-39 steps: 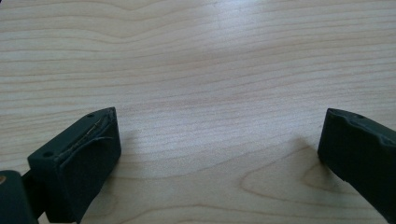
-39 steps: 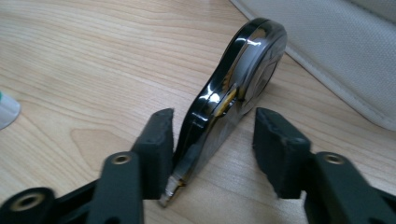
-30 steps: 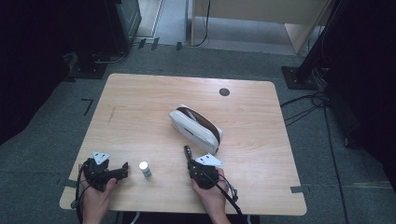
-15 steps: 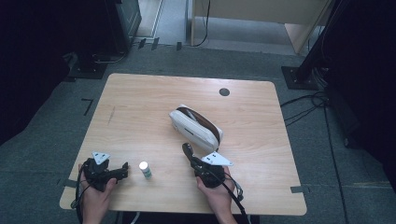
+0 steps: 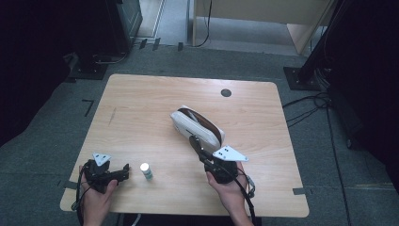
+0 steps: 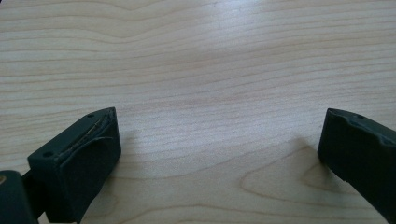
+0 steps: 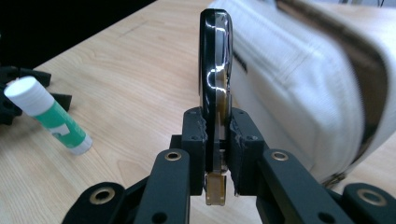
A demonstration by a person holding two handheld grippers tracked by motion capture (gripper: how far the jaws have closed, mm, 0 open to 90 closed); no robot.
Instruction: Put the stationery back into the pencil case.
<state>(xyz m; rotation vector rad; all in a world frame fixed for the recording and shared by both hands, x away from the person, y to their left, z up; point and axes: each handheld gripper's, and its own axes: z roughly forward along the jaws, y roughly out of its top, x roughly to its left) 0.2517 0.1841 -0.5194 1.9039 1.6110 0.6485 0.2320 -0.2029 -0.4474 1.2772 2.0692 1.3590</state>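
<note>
1. Black glossy clip [image 7: 215, 79] is the part in hand: a slim, dark, shiny piece, maybe a hair clip or pocket knife, can't tell which. Right tongs [image 7: 216, 135] are clamped on its lower end, jaws narrow, with the piece standing up out of them at frame centre in the right gripper view.
2. High view: right tongs [image 5: 200, 149] sit right of centre, lower half of frame. The clip points up-left at the near end of the white pouch [image 5: 195, 126]. Tip looks just beside the pouch; can't tell if it's touching.
3. Pouch lies mid-bench, on a diagonal, brown-lined opening [image 7: 369, 60] facing up, upper right in the right gripper view. My guess is the clip goes in there.
4. Left tongs [image 5: 123, 171] rest on the bench [image 5: 141, 108] at lower left, jaws wide, nothing between them. Left gripper view shows bare wood between the pads [image 6: 88, 154].
5. Glue stick [image 5: 146, 171], white cap and green body, lies just right of the left tongs, apart from them and well apart from the pouch.
6. Risks, as I read it:
   - Grip is low on a slick surface and the piece is long, so any side load at the tip could pivot it or let it slide out.
   - Nothing is holding the pouch. A tip that catches the fabric edge would likely shove the pouch across the bench instead of going in.
   - The opening looks narrow and soft, so a bad entry angle could snag on the lining.
   - Left tongs are too far off to steady the pouch right now.
</note>
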